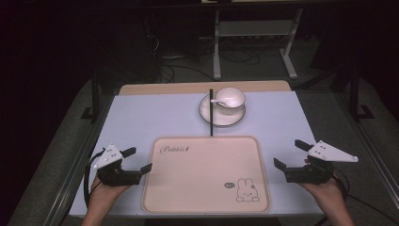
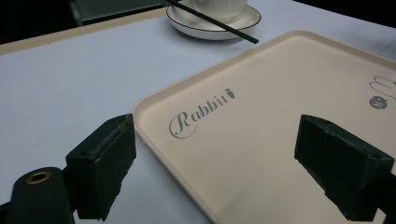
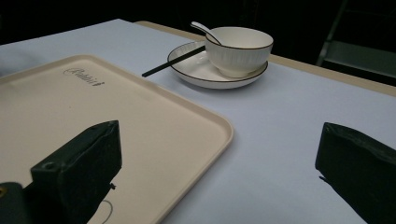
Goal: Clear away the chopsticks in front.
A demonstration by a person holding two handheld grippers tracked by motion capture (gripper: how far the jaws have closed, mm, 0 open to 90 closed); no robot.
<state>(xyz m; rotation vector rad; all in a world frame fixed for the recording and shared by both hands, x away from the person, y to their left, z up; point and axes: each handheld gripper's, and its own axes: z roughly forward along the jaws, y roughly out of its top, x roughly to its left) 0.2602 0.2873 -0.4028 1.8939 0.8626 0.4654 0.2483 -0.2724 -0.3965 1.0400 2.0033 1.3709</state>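
A beige tray (image 1: pixel 197 188) printed with "Rabbit" and a bunny lies at the table's near middle. Behind it a white bowl (image 1: pixel 230 98) with a white spoon (image 1: pixel 217 100) stands on a white plate (image 1: pixel 214 117). Black chopsticks (image 1: pixel 211 113) rest from the plate onto the table. My left gripper (image 1: pixel 137 160) is open at the tray's left edge, which passes between its jaws in the left gripper view, where the tray (image 2: pixel 280 140) is near. My right gripper (image 1: pixel 288 154) is open just right of the tray (image 3: pixel 70 107), nothing between its jaws. The bowl (image 3: pixel 239 49) sits beyond it.
A pale blue mat (image 1: pixel 155 113) covers the table, with a wooden strip (image 1: pixel 155 88) along the far edge. A metal stand (image 1: pixel 254 42) and cables lie on the dark floor beyond. Bare mat surrounds the plate on both sides.
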